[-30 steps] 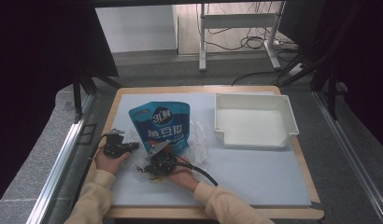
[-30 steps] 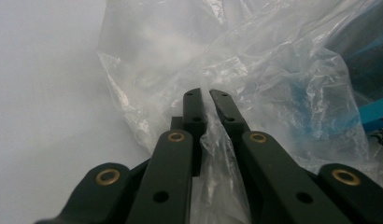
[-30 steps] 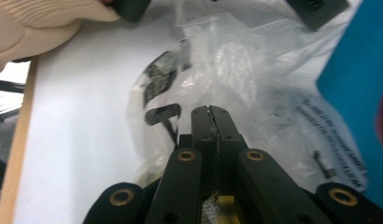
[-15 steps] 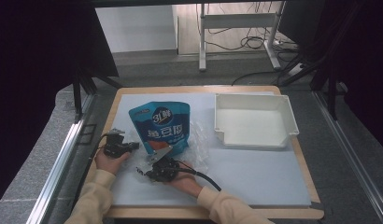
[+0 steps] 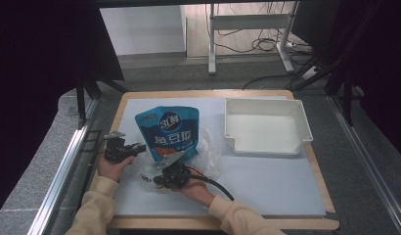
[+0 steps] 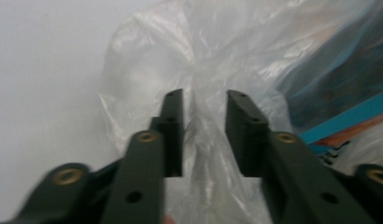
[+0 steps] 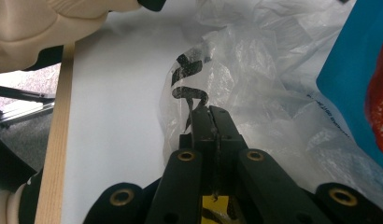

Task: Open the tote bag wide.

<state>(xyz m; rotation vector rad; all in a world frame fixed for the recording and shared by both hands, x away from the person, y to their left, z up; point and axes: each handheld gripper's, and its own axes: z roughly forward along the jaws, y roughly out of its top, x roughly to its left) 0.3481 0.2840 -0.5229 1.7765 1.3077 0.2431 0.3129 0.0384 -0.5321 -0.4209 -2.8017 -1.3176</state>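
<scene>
A blue snack pouch [image 5: 169, 134] lies on the white mat, partly inside a clear plastic bag [image 5: 208, 152]. My left gripper [image 5: 139, 147] sits at the pouch's left edge. In the left gripper view its jaws [image 6: 204, 100] have just been opening, and they stand apart with a fold of the clear plastic bag [image 6: 199, 60] loose between them. My right gripper [image 5: 150, 177] lies just in front of the pouch. In the right gripper view it [image 7: 209, 112] is shut on the printed edge of the plastic bag [image 7: 236, 70], with the blue pouch [image 7: 353, 79] to the right.
A white empty tray [image 5: 267, 144] stands at the back right of the mat. The mat's wooden border [image 7: 56, 140] runs close on the left. A black cable [image 5: 218, 186] trails from the right gripper across the mat.
The left gripper's jaws have parted a little. Both hands stay almost where they were.
</scene>
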